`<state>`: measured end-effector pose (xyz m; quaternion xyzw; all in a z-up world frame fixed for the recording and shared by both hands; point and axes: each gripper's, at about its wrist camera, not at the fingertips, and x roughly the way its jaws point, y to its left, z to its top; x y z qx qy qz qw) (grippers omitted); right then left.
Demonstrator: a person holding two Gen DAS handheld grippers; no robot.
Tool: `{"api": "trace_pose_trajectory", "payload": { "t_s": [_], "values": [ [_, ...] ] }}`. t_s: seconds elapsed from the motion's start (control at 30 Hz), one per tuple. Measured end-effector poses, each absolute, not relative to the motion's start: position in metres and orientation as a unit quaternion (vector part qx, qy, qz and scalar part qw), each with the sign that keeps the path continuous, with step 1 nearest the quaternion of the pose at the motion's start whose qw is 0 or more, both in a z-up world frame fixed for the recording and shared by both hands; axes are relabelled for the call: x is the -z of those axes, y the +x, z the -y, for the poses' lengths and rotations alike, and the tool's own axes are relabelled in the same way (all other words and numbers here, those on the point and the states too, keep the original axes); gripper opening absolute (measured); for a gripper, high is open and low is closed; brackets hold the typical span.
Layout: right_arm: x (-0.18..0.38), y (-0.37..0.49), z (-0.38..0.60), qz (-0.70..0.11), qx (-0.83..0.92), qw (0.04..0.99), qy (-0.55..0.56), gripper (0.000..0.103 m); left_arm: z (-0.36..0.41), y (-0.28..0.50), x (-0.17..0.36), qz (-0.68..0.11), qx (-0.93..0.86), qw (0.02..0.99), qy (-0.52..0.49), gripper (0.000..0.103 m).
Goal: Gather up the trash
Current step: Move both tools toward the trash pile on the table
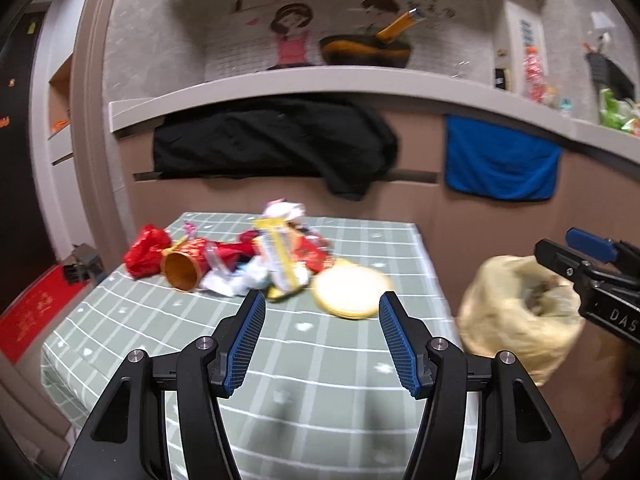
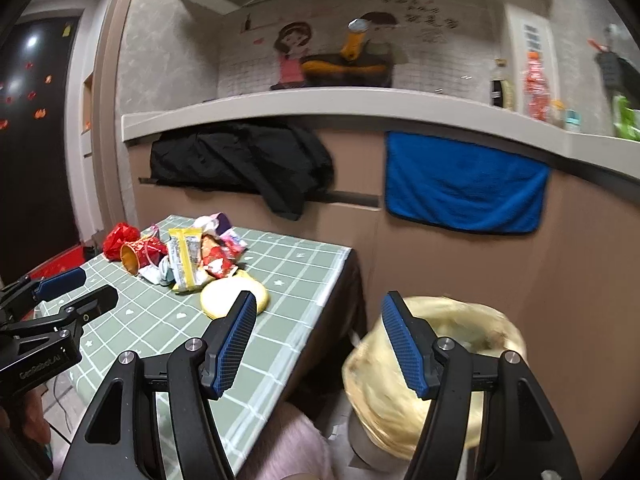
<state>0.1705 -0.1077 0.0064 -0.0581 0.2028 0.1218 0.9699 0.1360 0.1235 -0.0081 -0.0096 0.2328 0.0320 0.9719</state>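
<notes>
A pile of trash lies on the green checked tablecloth: a red plastic bag, an orange paper cup on its side, a yellow wrapper, white crumpled paper and a pale round lid. My left gripper is open and empty, above the table just short of the pile. My right gripper is open and empty, over the table's right edge and above the yellow-lined bin. The bin also shows in the left wrist view. The pile and the lid show in the right wrist view.
A counter runs behind the table, with a black garment and a blue towel hanging on the cabinet front. A red mat lies on the floor at left. Bottles and packets stand on the counter at right.
</notes>
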Motion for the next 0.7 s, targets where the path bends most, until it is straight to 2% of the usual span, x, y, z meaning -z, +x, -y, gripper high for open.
{"api": "trace_pose_trajectory", "payload": {
  "t_s": [0.43,0.7],
  "values": [
    [0.029,0.269,0.015,-0.261,-0.18,0.945,-0.085,0.061,-0.208,0.194,0.043,-0.277,-0.065,0.957,-0.063,0.059],
    [0.042,0.296,0.019,-0.277,-0.178,0.941,-0.074,0.061,-0.234,0.23,0.052,-0.297,-0.045,0.945,-0.13,0.058]
  ]
}}
